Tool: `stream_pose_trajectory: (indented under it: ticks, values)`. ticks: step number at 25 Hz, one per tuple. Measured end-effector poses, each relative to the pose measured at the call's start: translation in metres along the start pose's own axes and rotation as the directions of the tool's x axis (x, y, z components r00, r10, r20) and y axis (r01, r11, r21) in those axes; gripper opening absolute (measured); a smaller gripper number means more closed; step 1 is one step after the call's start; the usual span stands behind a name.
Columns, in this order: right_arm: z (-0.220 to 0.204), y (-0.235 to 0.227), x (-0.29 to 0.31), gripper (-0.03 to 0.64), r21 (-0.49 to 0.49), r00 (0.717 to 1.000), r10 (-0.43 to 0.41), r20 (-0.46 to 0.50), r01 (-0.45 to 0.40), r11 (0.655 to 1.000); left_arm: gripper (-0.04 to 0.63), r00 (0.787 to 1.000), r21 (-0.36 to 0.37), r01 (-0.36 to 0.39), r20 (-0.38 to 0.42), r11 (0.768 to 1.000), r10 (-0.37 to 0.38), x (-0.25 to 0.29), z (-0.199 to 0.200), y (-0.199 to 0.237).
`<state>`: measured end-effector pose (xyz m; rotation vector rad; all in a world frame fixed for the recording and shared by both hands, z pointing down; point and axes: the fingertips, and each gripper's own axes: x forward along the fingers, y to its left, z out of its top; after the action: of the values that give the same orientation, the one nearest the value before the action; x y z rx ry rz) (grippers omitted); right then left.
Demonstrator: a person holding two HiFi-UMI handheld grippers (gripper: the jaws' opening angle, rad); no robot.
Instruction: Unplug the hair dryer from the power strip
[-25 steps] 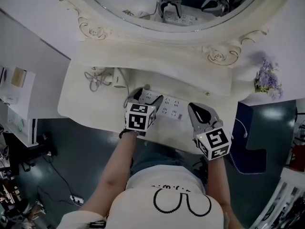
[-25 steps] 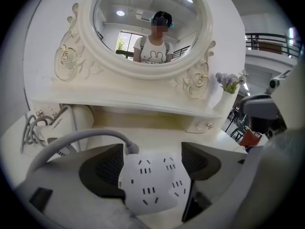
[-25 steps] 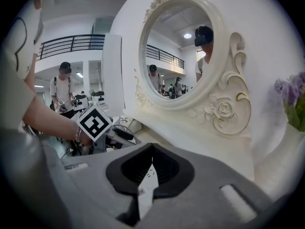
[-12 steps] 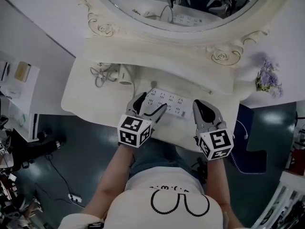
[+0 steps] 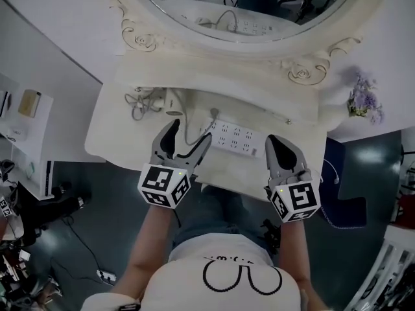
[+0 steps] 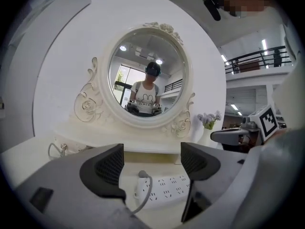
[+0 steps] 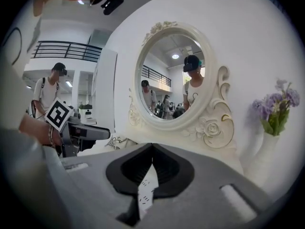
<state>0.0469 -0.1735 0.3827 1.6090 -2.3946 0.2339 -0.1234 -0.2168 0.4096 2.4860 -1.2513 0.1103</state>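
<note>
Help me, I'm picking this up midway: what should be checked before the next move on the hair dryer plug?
1. Left gripper open, holding nothing: ok.
2. Right gripper shut, holding nothing: ok.
3. Power strip lying flat on the table: ok.
4. Plug at the strip's end near the left gripper, out of its socket: cannot tell.
5. Hair dryer lying on the table, clear of both grippers: ok.
</note>
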Motion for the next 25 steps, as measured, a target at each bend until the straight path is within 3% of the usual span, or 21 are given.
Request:
stream_pose_trajectory:
  ticks: [4,7,10,16,17,18,20,25]
  values:
    - [0.006,0.006,-0.008,0.002,-0.011,0.999,-0.012,0.032,0.013,1.0,0.364,0.997,0.009,-0.035,0.063,0.999,0.034,-0.008,0.02,0.015]
    - [0.014,0.005,-0.012,0.002,-0.024,0.998,-0.026,0.055,0.027,0.999,0.36,0.994,0.063,-0.047,0.098,0.997,0.041,-0.014,0.034,0.014]
    - [0.024,0.006,-0.018,0.002,-0.033,0.995,-0.042,0.089,0.046,0.998,0.35,0.994,0.124,-0.051,0.106,0.991,0.038,-0.022,0.04,0.007]
    - [0.039,0.011,-0.036,0.002,-0.066,0.991,-0.043,0.128,0.051,0.997,0.317,0.992,0.173,-0.067,0.115,0.983,0.048,-0.034,0.042,-0.014]
    - [0.039,0.01,-0.039,0.002,-0.068,0.991,-0.048,0.128,0.057,0.996,0.249,0.991,0.181,-0.083,0.117,0.98,0.062,-0.038,0.043,-0.017]
    - [0.04,0.01,-0.043,0.002,-0.071,0.99,-0.052,0.13,0.061,0.996,0.12,0.989,0.182,-0.1,0.122,0.978,0.079,-0.043,0.044,-0.019]
    - [0.042,0.011,-0.05,0.002,-0.074,0.989,-0.056,0.139,0.067,0.995,0.01,0.986,0.167,-0.12,0.136,0.979,0.097,-0.053,0.047,-0.023]
    - [0.048,0.015,-0.066,0.002,-0.084,0.985,-0.056,0.164,0.071,0.994,-0.002,0.981,0.177,-0.135,0.164,0.975,0.106,-0.072,0.056,-0.029]
